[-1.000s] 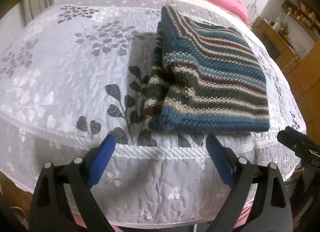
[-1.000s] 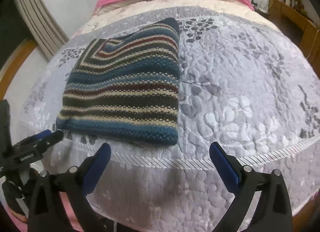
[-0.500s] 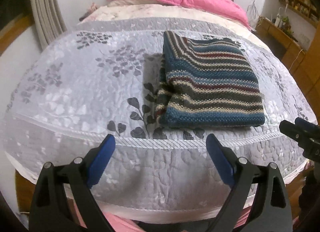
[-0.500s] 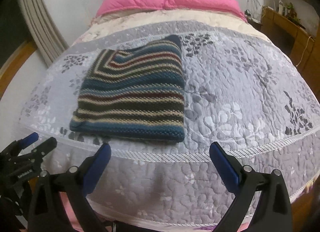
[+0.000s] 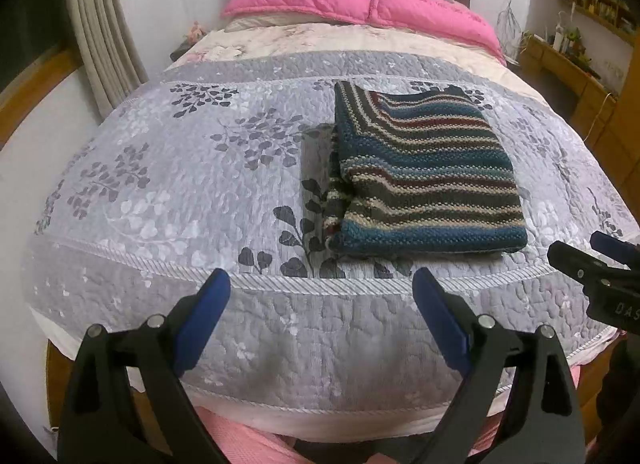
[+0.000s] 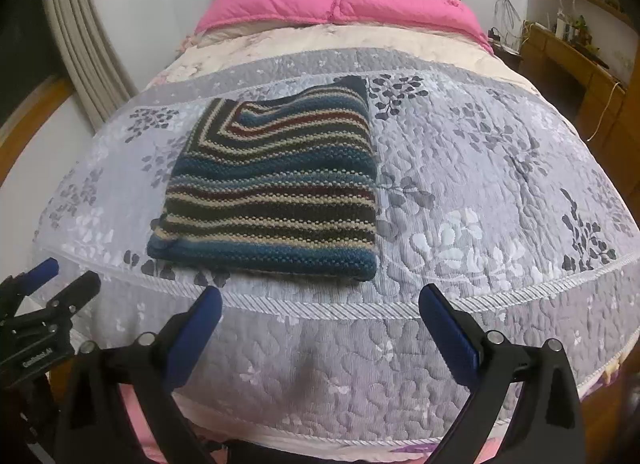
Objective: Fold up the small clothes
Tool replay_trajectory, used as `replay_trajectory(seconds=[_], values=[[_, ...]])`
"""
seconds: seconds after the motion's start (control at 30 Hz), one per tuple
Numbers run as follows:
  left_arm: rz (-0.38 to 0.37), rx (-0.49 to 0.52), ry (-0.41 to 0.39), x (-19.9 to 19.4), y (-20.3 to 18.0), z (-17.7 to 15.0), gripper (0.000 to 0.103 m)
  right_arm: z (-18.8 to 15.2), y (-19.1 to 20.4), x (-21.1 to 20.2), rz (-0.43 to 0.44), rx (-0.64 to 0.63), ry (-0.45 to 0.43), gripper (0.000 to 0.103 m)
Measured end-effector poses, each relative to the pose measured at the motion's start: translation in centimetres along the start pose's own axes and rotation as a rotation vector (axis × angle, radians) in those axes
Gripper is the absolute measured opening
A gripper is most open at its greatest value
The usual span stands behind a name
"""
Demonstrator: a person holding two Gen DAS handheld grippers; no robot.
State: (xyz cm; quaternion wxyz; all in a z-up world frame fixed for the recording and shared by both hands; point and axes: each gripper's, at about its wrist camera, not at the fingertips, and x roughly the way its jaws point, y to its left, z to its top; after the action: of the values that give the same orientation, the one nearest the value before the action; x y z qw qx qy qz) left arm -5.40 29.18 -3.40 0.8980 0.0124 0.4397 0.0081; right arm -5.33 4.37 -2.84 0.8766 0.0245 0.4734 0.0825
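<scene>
A bed (image 5: 168, 191) with a grey leaf-print quilt, pink duvet (image 5: 360, 3) at the headboard, curtains at left, wooden shelving at right. The striped knit garment (image 5: 424, 175) lies folded flat near the foot edge, stripes crosswise, long axis toward the headboard. The left hand-held gripper (image 5: 320, 292) and right hand-held gripper (image 6: 320, 304) are both released, apart from the garment.

The left gripper (image 5: 322, 292) has black angular plastic arms tipped with blue fingers (image 5: 208, 304), each arm carrying two round silver screws. The right gripper (image 6: 320, 310) is built alike, with blue fingers (image 6: 444, 328). White lettering marks both black bodies, at 3 o'clock and 9 o'clock in the opposite views.
</scene>
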Motion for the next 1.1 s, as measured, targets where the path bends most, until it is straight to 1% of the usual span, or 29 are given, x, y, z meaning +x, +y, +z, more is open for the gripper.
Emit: replay_trajectory(seconds=[0.4,0.6,0.8,1.1], values=[[0.026,0.017,-0.022,-0.64,-0.43,0.13,0.092,0.04,0.21,-0.06,-0.003,-0.007,0.003,0.099],[0.028,0.016,-0.021,-0.62,-0.30,0.21,0.092,0.05,0.26,-0.29,-0.023,-0.018,-0.004,0.099],[0.032,0.016,-0.019,-0.57,-0.18,0.17,0.092,0.09,0.44,-0.71,-0.044,-0.025,-0.030,0.099],[0.038,0.015,-0.015,-0.47,-0.23,-0.02,0.092,-0.03,0.31,-0.52,-0.068,-0.024,-0.023,0.099]])
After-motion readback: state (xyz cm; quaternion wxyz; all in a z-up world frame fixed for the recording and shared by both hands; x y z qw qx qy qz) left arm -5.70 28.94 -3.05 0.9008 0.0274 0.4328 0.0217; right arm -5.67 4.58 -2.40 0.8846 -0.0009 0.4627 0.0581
